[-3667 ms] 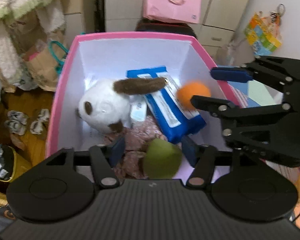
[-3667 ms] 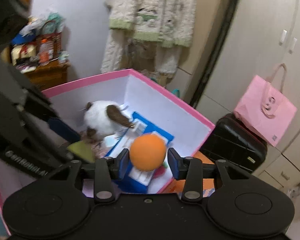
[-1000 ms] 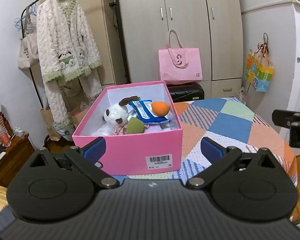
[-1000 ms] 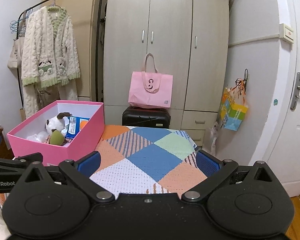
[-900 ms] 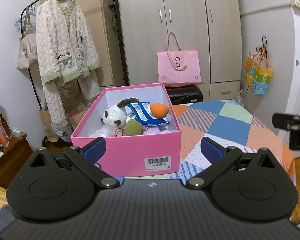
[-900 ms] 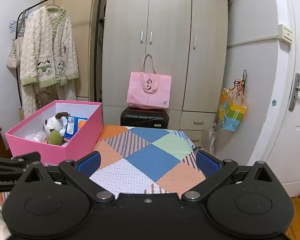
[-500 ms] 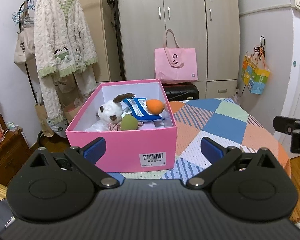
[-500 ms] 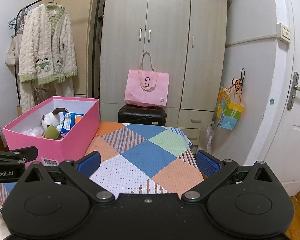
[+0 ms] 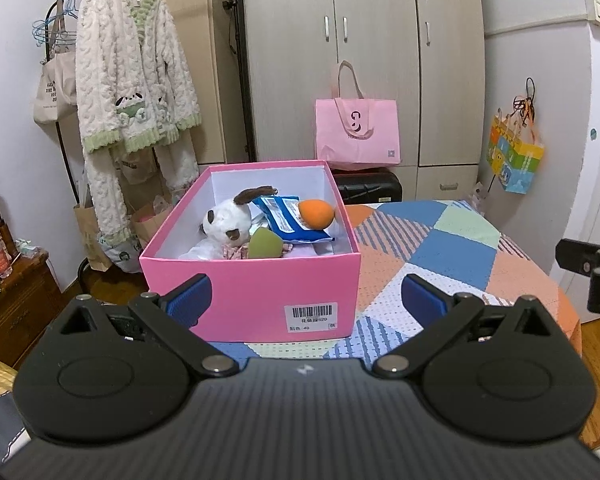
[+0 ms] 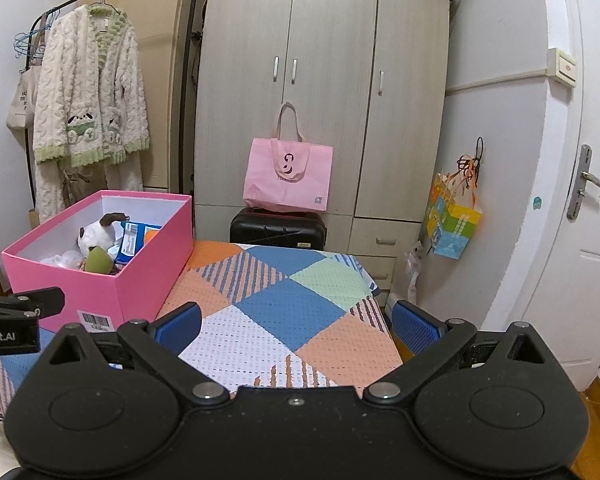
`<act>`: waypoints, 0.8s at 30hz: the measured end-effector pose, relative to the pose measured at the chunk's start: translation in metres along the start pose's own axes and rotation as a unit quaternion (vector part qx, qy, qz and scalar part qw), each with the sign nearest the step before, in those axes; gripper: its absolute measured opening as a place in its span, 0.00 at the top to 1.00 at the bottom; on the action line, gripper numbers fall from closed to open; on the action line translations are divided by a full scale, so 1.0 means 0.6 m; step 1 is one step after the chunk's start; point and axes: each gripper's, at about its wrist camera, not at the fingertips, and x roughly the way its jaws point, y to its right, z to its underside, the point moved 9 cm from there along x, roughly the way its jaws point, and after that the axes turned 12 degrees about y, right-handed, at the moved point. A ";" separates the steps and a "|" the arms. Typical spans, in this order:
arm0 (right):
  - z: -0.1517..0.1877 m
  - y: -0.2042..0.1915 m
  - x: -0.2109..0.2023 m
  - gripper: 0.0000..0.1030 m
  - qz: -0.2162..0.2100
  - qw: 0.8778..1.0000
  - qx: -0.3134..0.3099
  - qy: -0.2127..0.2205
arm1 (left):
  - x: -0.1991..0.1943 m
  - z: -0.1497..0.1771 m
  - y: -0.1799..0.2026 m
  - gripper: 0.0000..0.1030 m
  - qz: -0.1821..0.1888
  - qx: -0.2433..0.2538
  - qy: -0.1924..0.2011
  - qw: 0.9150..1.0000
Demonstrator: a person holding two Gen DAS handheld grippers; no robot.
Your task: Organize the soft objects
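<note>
A patchwork-covered table (image 10: 284, 320) carried a pink box (image 9: 260, 284) at its left end. Inside the box lay a white plush dog (image 9: 226, 224), a blue packet (image 9: 286, 220) beside it, a green soft ball (image 9: 265, 243) toward the near wall and an orange soft ball (image 9: 317, 213) on the packet. Short of the box, the left gripper (image 9: 306, 296) and right gripper (image 10: 296, 322) each had fingers spread wide, empty.
</note>
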 end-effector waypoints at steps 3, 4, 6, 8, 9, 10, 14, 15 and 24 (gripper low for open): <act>0.000 0.001 -0.003 0.00 0.002 1.000 -0.004 0.003 | -0.004 -0.002 0.000 0.00 -0.002 0.001 0.004 1.000; 0.000 0.003 -0.003 0.00 0.003 1.000 -0.005 0.004 | -0.004 -0.002 0.000 0.00 -0.004 0.001 0.004 1.000; 0.000 0.003 -0.005 0.00 0.005 1.000 -0.008 0.005 | -0.005 -0.001 -0.001 0.00 -0.006 0.003 0.004 1.000; -0.001 0.004 -0.005 0.00 0.008 1.000 -0.011 0.005 | -0.005 -0.001 -0.001 0.00 -0.004 0.000 0.004 1.000; 0.000 0.005 -0.005 0.00 0.012 1.000 -0.012 0.005 | -0.005 -0.001 -0.001 0.00 -0.006 0.000 0.004 1.000; 0.000 0.005 -0.005 0.00 0.016 1.000 -0.012 0.005 | -0.006 0.000 -0.001 0.00 -0.007 0.000 0.004 1.000; 0.000 0.009 -0.004 0.00 0.019 1.000 -0.008 0.003 | -0.007 -0.001 -0.003 0.00 -0.015 0.009 0.010 1.000; 0.000 0.009 -0.004 0.00 0.018 1.000 -0.006 0.003 | -0.007 -0.002 -0.004 0.00 -0.017 0.009 0.011 1.000; 0.001 0.005 -0.007 0.00 0.019 1.000 -0.011 0.003 | -0.009 -0.002 -0.005 0.00 -0.018 0.014 0.016 1.000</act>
